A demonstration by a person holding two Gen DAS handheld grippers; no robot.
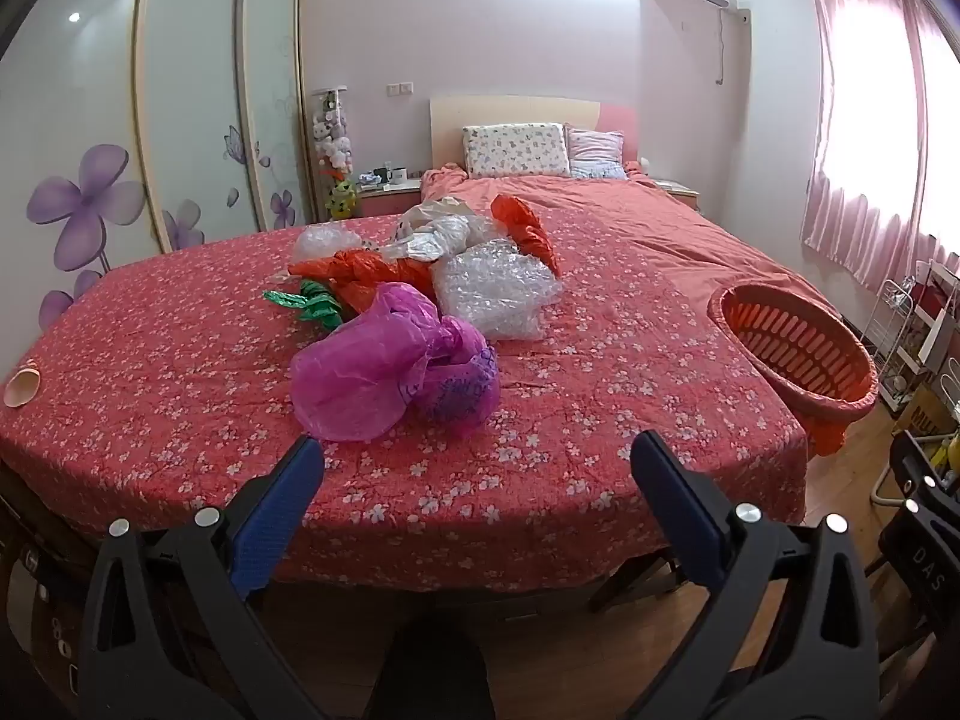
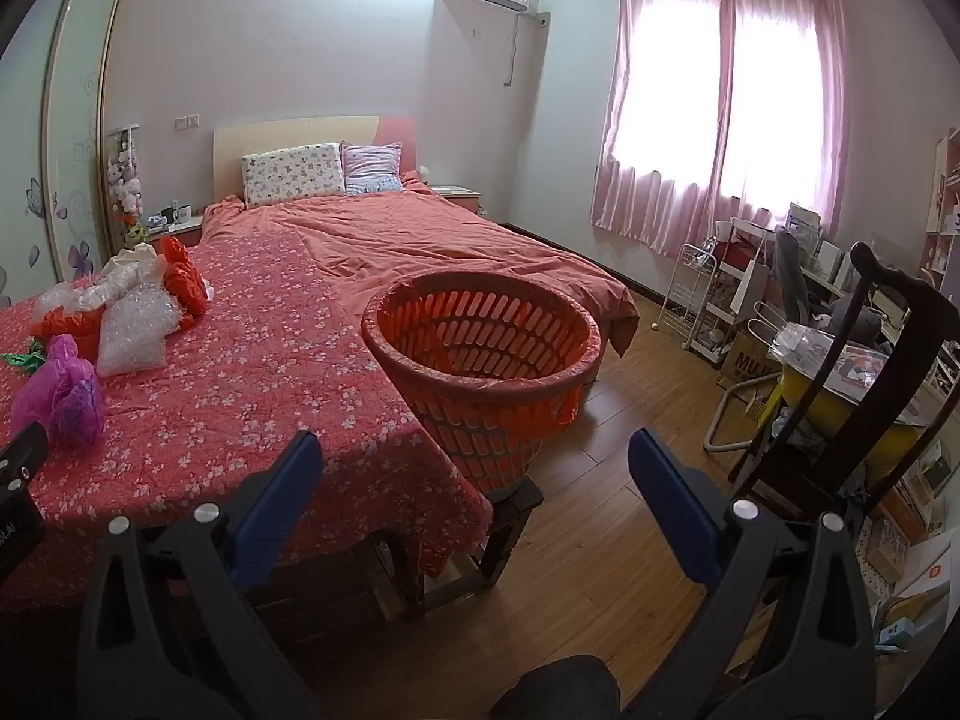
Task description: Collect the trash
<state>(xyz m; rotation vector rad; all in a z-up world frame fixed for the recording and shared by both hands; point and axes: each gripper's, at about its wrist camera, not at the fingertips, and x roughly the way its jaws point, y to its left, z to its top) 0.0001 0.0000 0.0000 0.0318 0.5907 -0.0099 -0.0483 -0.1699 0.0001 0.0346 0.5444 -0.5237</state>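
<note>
A heap of trash lies on the red flowered cloth (image 1: pixel 180 396): a magenta plastic bag (image 1: pixel 384 372) nearest, clear bubble wrap (image 1: pixel 492 294), orange bags (image 1: pixel 360 270), a green strip (image 1: pixel 312 303), and white plastic (image 1: pixel 432 234). My left gripper (image 1: pixel 474 462) is open and empty, just short of the magenta bag. An orange slatted basket (image 2: pixel 486 354) lined with an orange bag stands at the cloth's right edge; it also shows in the left wrist view (image 1: pixel 792 348). My right gripper (image 2: pixel 474 456) is open and empty, in front of the basket. The heap shows at left in the right wrist view (image 2: pixel 132 324).
A bed with a salmon quilt (image 2: pixel 432 240) and two pillows lies behind. A dark wooden chair (image 2: pixel 864 396) and cluttered racks (image 2: pixel 714 300) stand at right on the wood floor. A wardrobe with purple flowers (image 1: pixel 90 204) is at left. A pink cup (image 1: pixel 23 387) lies at the cloth's left edge.
</note>
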